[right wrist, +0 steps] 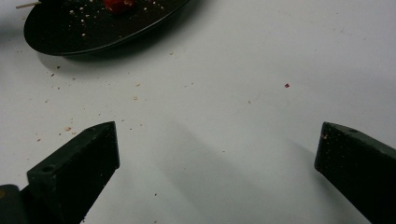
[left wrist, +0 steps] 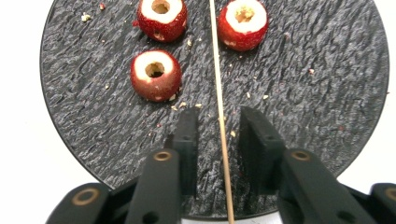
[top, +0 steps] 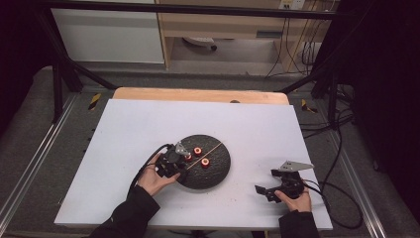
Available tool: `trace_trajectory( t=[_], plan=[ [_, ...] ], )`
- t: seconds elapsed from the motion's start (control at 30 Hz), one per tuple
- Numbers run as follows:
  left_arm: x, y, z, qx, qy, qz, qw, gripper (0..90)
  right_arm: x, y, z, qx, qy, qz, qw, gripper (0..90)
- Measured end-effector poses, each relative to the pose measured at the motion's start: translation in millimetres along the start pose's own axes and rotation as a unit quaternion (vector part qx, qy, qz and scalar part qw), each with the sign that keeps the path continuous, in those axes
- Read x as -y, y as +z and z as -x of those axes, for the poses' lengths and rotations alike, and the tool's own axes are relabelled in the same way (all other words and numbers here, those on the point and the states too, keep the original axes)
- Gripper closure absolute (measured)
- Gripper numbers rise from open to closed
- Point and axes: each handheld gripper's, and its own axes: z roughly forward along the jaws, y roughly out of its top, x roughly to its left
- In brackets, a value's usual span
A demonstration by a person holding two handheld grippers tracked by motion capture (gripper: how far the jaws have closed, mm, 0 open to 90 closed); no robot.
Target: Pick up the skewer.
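a round black slate plate (top: 218, 171) sits on the white desk (top: 148, 129), and everything else i place from it. 3 cored red fruit pieces lie on the plate: in the left tool view, one (left wrist: 155, 75) is nearest the jaws, a second (left wrist: 161, 18) just beyond it, and a third (left wrist: 243, 24) across the thin wooden skewer (left wrist: 218, 93) from them. the skewer runs straight across the plate's middle, and pale crumbs are scattered over the slate.

the left tool (left wrist: 218, 128) hovers over the plate's near edge, its jaws parted a little, one on each side of the skewer, not clamped on it; i cannot tell whether either jaw touches the stick. from the high view, the left hand (top: 154, 177) holds this tool (top: 179, 157) at the plate's left side.

the right tool (top: 263, 191) rests well to the right of the plate, low over bare desk. its jaws stand wide apart (right wrist: 217, 149), gripping nothing, with the plate's rim (right wrist: 107, 39) far off at the upper left and crumbs on the desk between.
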Motion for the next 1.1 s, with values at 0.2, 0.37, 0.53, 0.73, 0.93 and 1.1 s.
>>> trace_trajectory(
  t=[0.2, 0.37, 0.53, 0.73, 0.93, 1.1],
  plan=[
    [-2.8, 4.2, 1.3, -0.002, 0.011, -0.011, 0.9999, 74.0, 0.1, 0.3, 0.0, -0.001, 0.0, -0.002, 1.0, 0.6],
    [-4.1, 6.7, 2.4, -0.004, 0.015, -0.019, 0.9997, 78.3, 0.1, 0.2, -0.2, -0.002, 0.002, -0.002, 1.0, 0.6],
    [-4.6, 7.2, 3.5, -0.006, 0.019, -0.02, 0.9996, 84.5, 0.0, 0.1, 0.0, -0.002, 0.001, -0.002, 1.0, 0.6],
    [-4.5, 6.8, 4.1, -0.009, 0.018, -0.02, 0.9996, 87.4, 0.0, 0.0, 0.0, -0.002, 0.001, -0.004, 1.0, 0.7],
    [-3.5, 4.5, 3.9, -0.01, 0.012, -0.013, 0.9998, 87.6, 0.1, 0.1, -0.2, -0.002, 0.001, -0.004, 1.0, 0.6],
    [-0.8, 0.0, 4.0, -0.014, 0.007, 0.002, 0.9999, 87.9, 0.2, 0.1, -0.3, -0.001, 0.001, -0.003, 1.0, 0.7]
  ],
)
